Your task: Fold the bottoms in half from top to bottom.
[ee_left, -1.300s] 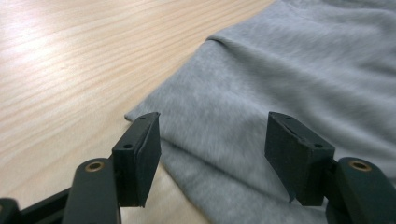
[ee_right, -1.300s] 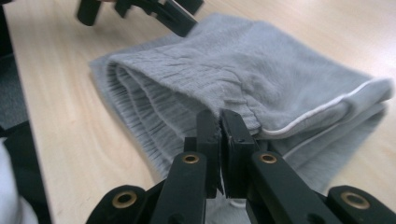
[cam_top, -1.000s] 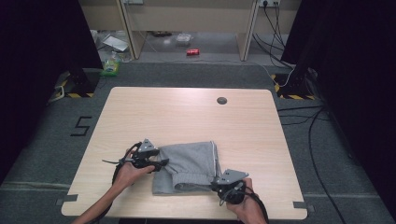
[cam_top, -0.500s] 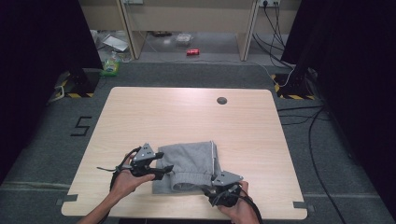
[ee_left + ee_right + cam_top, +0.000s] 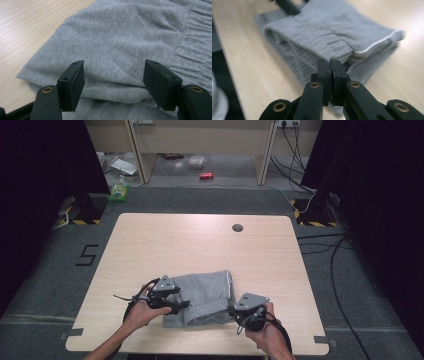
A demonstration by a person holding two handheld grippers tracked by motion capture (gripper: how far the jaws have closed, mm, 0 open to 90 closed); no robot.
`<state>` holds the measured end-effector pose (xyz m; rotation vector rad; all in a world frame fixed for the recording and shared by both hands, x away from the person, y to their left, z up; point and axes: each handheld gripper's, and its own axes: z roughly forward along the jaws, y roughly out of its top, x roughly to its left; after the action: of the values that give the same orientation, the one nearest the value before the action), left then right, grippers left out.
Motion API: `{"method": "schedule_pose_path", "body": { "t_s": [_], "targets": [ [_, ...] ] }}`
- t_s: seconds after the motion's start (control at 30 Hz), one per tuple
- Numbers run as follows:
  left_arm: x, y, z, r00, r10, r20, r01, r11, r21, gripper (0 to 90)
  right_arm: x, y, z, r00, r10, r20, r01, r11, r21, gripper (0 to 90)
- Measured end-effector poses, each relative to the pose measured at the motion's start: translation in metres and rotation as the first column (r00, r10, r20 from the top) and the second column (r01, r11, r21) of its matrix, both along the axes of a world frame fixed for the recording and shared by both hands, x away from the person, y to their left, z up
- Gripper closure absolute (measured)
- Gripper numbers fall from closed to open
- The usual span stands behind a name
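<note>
While the folded grey garment (image 5: 205, 297) lies on the near half of the wooden surface (image 5: 200, 245), a tool sits at each of its near corners. The left tool (image 5: 176, 305) is at the garment's left edge, its jaws released and standing wide apart; they have just been opening. In the left gripper view (image 5: 113, 82) the folded edge of the cloth (image 5: 120, 50) lies just ahead of and below the spread jaws, and neither pad presses on it. The right tool (image 5: 240, 312) is at the garment's near right corner with its jaws clenched; they have just closed again after a brief opening. In the right gripper view (image 5: 330, 67) the pads meet right at a lower layer of the grey cloth (image 5: 332, 32), and fabric seems pinched between them, though the blur leaves that uncertain. The white-edged fold lies just beyond the tips.
</note>
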<state>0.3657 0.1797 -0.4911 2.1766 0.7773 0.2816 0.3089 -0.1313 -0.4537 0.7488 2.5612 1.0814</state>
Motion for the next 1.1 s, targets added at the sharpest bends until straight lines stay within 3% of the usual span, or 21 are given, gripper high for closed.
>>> {"method": "schedule_pose_path", "body": {
  "t_s": [0.07,0.1,0.17,0.23,0.37,0.47,0.5,0.57,0.63,0.67,0.73,0.83,1.0,1.1],
  "targets": [
    [-0.002,-0.001,-0.008,0.9996,-0.021,0.019,0.018,0.9924,0.121,34.8,-0.003,0.005,-0.014,0.9992,-0.001,-0.039,0.001,1.0000,-0.004,75.5],
    [-0.002,0.001,-0.014,0.9996,-0.015,0.024,0.012,0.9891,0.146,34.9,-0.005,0.008,-0.021,0.9980,0.004,-0.063,-0.004,1.0000,-0.005,71.6],
    [-0.001,0.008,-0.016,1.0000,0.006,-0.001,-0.006,0.9964,0.085,34.5,-0.009,0.009,-0.031,0.9957,-0.001,-0.093,0.001,1.0000,0.006,63.1],
    [-0.001,0.013,-0.010,0.9996,0.025,0.016,-0.026,0.9981,0.056,34.9,-0.010,0.007,-0.028,0.9958,-0.027,-0.088,0.031,0.9987,0.041,59.0],
    [-0.003,0.014,0.007,0.9994,0.031,0.014,-0.030,0.9988,-0.038,34.1,-0.006,0.003,-0.001,0.9979,-0.064,-0.004,0.064,0.9912,0.116,57.0],
    [-0.007,0.003,0.016,0.9999,0.016,0.006,-0.015,0.9927,-0.120,32.7,0.009,0.009,0.009,0.9953,-0.096,0.017,0.092,0.9823,0.164,57.3],
    [-0.010,-0.001,0.017,1.0000,0.003,0.002,-0.002,0.9919,-0.127,32.4,0.016,0.013,0.007,0.9940,-0.108,0.017,0.103,0.9798,0.171,57.5],
    [-0.019,-0.011,0.014,0.9989,-0.046,0.007,0.046,0.9958,-0.079,32.3,0.027,0.022,-0.001,0.9947,-0.102,-0.013,0.103,0.9810,0.164,57.7],
    [-0.027,-0.012,0.007,0.9982,-0.054,0.024,0.055,0.9983,-0.018,32.8,0.032,0.028,-0.015,0.9952,-0.093,-0.030,0.096,0.9894,0.109,57.7],
    [-0.030,-0.011,0.003,0.9984,-0.056,0.011,0.056,0.9984,-0.010,33.2,0.033,0.029,-0.021,0.9949,-0.088,-0.049,0.092,0.9917,0.090,57.8],
    [-0.035,-0.009,-0.005,0.9989,-0.046,0.008,0.046,0.9989,-0.010,34.0,0.029,0.026,-0.034,0.9921,-0.093,-0.084,0.099,0.9922,0.076,57.4],
    [-0.042,-0.010,-0.009,0.9988,-0.037,0.032,0.037,0.9992,-0.016,36.9,0.021,0.025,-0.044,0.9920,-0.106,-0.068,0.111,0.9914,0.070,57.3],
    [-0.047,-0.006,-0.011,0.9990,-0.043,0.014,0.044,0.9986,-0.029,36.8,0.021,0.028,-0.040,0.9908,-0.116,-0.070,0.118,0.9924,0.035,51.6],
    [-0.043,-0.001,-0.005,0.9994,-0.034,0.000,0.034,0.9968,-0.073,34.3,0.027,0.027,-0.033,0.9883,-0.119,-0.096,0.126,0.9888,0.079,41.0]
  ]
}}
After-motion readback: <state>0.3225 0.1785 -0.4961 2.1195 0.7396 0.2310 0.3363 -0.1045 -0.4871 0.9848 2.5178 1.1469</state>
